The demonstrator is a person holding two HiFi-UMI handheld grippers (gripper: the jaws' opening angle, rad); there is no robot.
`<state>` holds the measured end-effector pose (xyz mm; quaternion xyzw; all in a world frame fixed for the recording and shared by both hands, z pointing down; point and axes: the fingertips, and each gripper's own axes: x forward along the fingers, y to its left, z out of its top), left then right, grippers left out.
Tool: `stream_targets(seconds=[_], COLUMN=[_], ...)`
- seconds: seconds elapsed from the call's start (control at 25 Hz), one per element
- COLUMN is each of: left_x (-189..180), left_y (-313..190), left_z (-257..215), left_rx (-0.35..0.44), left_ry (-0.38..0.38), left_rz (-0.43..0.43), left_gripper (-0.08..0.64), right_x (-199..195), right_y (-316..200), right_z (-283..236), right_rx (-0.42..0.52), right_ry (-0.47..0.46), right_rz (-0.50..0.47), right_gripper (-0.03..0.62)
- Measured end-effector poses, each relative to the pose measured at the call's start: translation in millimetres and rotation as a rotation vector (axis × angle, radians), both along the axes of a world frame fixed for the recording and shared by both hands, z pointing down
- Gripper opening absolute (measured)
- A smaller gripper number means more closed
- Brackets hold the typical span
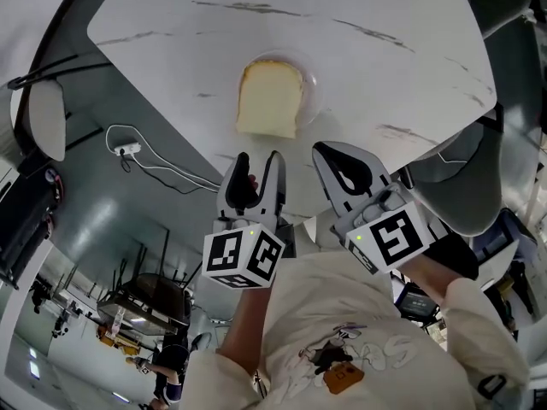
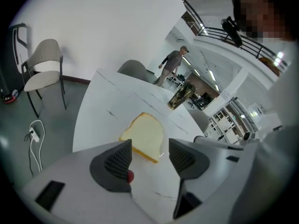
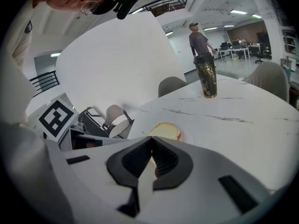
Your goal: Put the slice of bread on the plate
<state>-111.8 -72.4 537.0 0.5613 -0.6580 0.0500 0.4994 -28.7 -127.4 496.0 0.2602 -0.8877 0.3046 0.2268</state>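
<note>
A slice of pale bread (image 1: 270, 99) with a tan crust lies on a clear glass plate (image 1: 313, 85) near the front edge of the white marble table (image 1: 393, 49). My left gripper (image 1: 258, 159) hovers just short of the slice, jaws open and empty. In the left gripper view the bread (image 2: 144, 135) shows beyond the gap of the left gripper (image 2: 150, 155). My right gripper (image 1: 329, 154) hangs beside it to the right, shut with nothing between the pads. The right gripper view shows the right gripper (image 3: 152, 158) shut, with the bread (image 3: 164, 131) and the plate's rim (image 3: 180, 135) farther off.
A dark patterned tumbler (image 3: 206, 76) stands far back on the table. Chairs stand around it: a beige one (image 2: 44, 66) and a grey one (image 1: 466, 182). A power strip with cable (image 1: 128, 150) lies on the floor. A person (image 3: 200, 41) stands in the background.
</note>
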Motion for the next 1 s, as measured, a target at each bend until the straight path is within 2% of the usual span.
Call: stream_targets(seconds=[0.12, 0.24, 0.4, 0.6, 1.0], left_x=[2, 6, 15, 21, 16], left_y=[3, 9, 17, 26, 50], left_z=[-21, -35, -53, -74, -123], left_rx=[0.050, 0.080, 0.114, 0.145, 0.171], left_ry=[-0.032, -0.015, 0.035, 0.032, 0.058], left_rz=[0.048, 0.071, 0.106, 0.178, 0.222], left_gripper=[0.253, 0.253, 0.253, 0.252, 0.249], right_x=[-2, 2, 5, 6, 9], right_y=[9, 15, 22, 29, 47], right_z=[-7, -14, -30, -50, -101], right_rx=[-0.039, -0.091, -0.065, -0.055, -0.011], right_ry=[-0.021, -0.028, -0.017, -0.023, -0.040], right_rz=[0.021, 0.062, 0.096, 0.143, 0.214], right_gripper=[0.006, 0.006, 0.006, 0.006, 0.006])
